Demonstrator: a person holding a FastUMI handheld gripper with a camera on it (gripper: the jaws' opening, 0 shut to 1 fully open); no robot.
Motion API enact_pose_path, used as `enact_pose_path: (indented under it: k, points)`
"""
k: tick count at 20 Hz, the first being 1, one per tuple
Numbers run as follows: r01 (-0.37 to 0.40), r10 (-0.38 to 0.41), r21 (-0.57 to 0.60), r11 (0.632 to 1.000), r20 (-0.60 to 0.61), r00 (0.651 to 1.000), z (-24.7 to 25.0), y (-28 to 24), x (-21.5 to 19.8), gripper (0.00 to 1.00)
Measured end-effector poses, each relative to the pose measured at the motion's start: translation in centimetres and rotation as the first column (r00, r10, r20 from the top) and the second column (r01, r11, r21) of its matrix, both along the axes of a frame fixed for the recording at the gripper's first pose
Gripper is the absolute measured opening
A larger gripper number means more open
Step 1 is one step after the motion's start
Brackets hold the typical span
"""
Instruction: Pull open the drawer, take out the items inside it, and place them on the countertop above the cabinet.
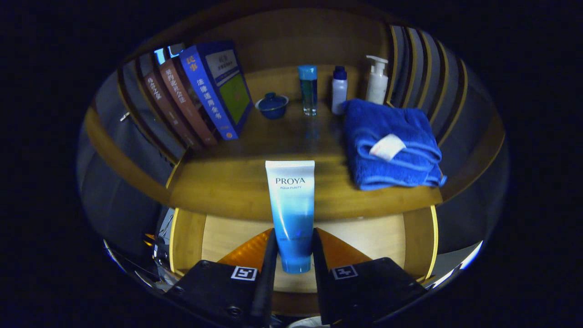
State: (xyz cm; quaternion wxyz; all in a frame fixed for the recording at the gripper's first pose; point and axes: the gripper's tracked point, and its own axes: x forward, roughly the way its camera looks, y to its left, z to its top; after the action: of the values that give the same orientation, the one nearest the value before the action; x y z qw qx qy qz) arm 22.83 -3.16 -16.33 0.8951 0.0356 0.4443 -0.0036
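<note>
the tool is closed on the tube, with both fingers pressing its lower end. the tube stands straight up, long way pointing up from the tool, just in front of the near edge of the counter. below it the open drawer looks empty. next i think the tube must go forward and down onto the counter, left of the blue towel.
</note>
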Motion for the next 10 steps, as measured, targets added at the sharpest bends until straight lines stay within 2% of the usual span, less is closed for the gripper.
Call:
enact_pose_path:
  k: [5,10]
  points:
    - [0.041,-0.042,-0.007,0.999,-0.028,0.999,-1.0,0.0,5.9,0.44]
    - [0.082,-0.082,-0.007,0.997,-0.082,0.993,-3.7,-0.2,8.5,0.44]
